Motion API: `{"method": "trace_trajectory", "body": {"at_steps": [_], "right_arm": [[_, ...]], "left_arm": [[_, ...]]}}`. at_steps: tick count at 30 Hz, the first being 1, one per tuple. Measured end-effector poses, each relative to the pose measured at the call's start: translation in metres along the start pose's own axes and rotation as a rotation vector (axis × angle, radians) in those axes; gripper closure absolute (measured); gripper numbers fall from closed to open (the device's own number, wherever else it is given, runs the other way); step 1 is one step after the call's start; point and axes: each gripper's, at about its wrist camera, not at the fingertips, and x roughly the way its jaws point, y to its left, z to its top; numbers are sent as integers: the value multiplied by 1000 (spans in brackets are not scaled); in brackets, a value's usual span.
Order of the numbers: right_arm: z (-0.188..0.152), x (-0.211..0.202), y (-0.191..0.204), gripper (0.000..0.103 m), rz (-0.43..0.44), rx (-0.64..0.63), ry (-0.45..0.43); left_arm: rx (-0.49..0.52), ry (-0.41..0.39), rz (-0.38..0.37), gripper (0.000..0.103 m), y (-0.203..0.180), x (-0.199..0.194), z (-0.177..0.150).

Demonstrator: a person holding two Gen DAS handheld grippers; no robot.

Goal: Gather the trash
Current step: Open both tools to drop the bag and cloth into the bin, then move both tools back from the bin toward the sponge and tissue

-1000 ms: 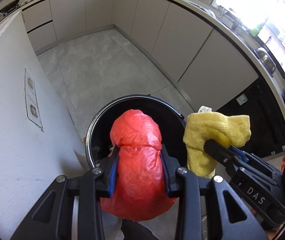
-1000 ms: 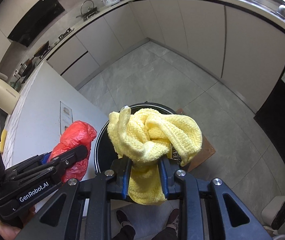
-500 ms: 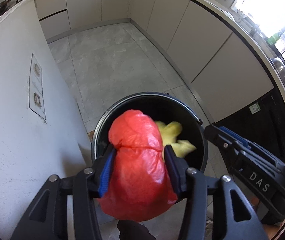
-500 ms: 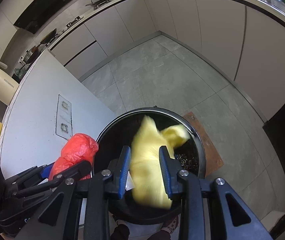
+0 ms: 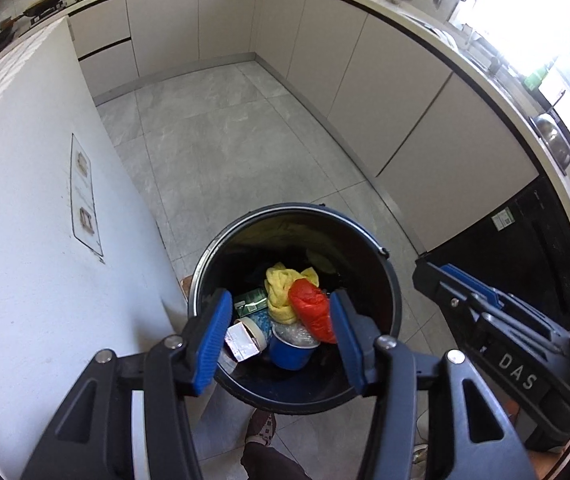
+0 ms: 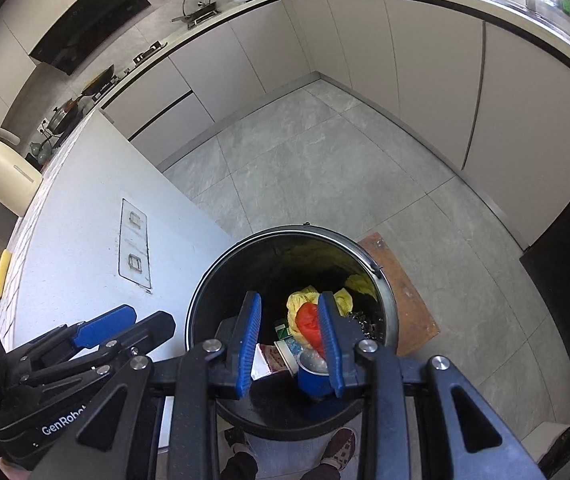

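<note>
A black round trash bin (image 5: 369,240) stands on the floor beside a white counter; it also shows in the right wrist view (image 6: 389,304). Inside lie a red plastic bag (image 5: 313,310), a yellow cloth (image 5: 279,294), a blue cup (image 5: 291,350) and small cartons. In the right wrist view the red bag (image 6: 309,322) rests on the yellow cloth (image 6: 297,300). My left gripper (image 5: 279,332) is open and empty above the bin's near rim. My right gripper (image 6: 289,340) is open and empty above the bin too.
The white counter (image 5: 25,220) rises close on the left of the bin. A brown mat (image 6: 405,292) lies on the grey tiled floor (image 5: 225,140) right of the bin. Cabinets (image 5: 405,100) curve around the back and right. The person's shoes (image 6: 337,446) stand below the bin.
The yellow cloth dropped from my right gripper into the bin, then the red bag dropped from my left gripper. Both grippers have opened and stand empty over the bin.
</note>
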Motion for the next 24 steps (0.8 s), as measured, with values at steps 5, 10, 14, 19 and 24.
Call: {"method": "trace_trajectory", "body": {"at_steps": [5, 10, 14, 19, 24], "right_arm": [[-4, -18, 2, 71, -9, 12, -12], [-7, -37, 10, 69, -11, 23, -26], [-8, -53, 23, 62, -6, 25, -47], [-12, -70, 45, 53, 7, 16, -72], [-15, -81, 80, 52, 35, -11, -88]], "left_arm": [[17, -34, -15, 50, -1, -25, 2], [27, -76, -24, 50, 3, -53, 6], [27, -107, -25, 50, 12, -75, 7], [12, -150, -13, 50, 33, -102, 4], [-15, -184, 10, 50, 62, -124, -2]]}}
